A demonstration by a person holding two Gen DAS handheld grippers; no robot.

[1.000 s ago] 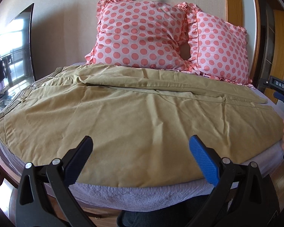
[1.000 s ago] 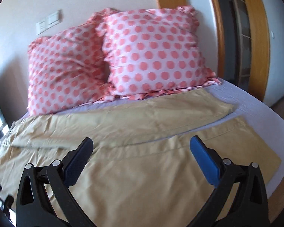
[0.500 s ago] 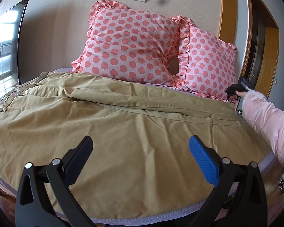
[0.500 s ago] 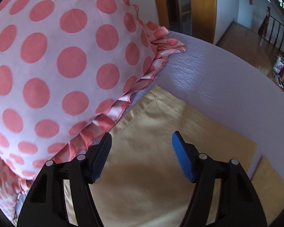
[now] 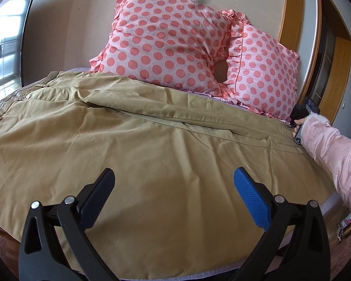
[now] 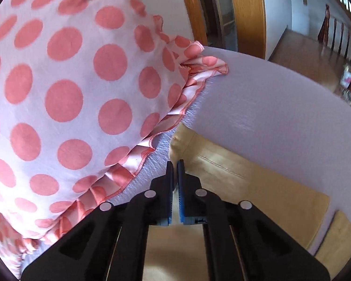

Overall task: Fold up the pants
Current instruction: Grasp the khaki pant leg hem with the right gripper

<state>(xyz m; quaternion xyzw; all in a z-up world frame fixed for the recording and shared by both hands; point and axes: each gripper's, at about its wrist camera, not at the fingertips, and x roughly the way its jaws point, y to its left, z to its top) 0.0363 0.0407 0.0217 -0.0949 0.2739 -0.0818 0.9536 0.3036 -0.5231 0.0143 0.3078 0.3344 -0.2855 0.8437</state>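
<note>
Tan pants (image 5: 133, 154) lie spread flat across the bed, waistband at the far left, legs running right. My left gripper (image 5: 173, 187) is open and empty, hovering above the near leg's middle. My right gripper (image 6: 174, 164) is shut on the far corner of the far leg's hem (image 6: 182, 145), beside the pillow frill. In the left wrist view the right gripper (image 5: 303, 113) shows at the far right, held by a pink-sleeved arm. The second leg's hem (image 6: 339, 241) lies at the lower right.
Two pink polka-dot pillows (image 5: 166, 39) lean on the wall behind the pants; one (image 6: 65, 89) almost touches my right gripper. The lilac sheet (image 6: 269, 107) runs to the bed's right edge. A wooden door frame (image 6: 248, 11) and a hallway floor lie beyond.
My right gripper moved in toward the far leg's hem corner next to the pillow and closed on it. My left gripper moved slightly forward over the pants and stayed open.
</note>
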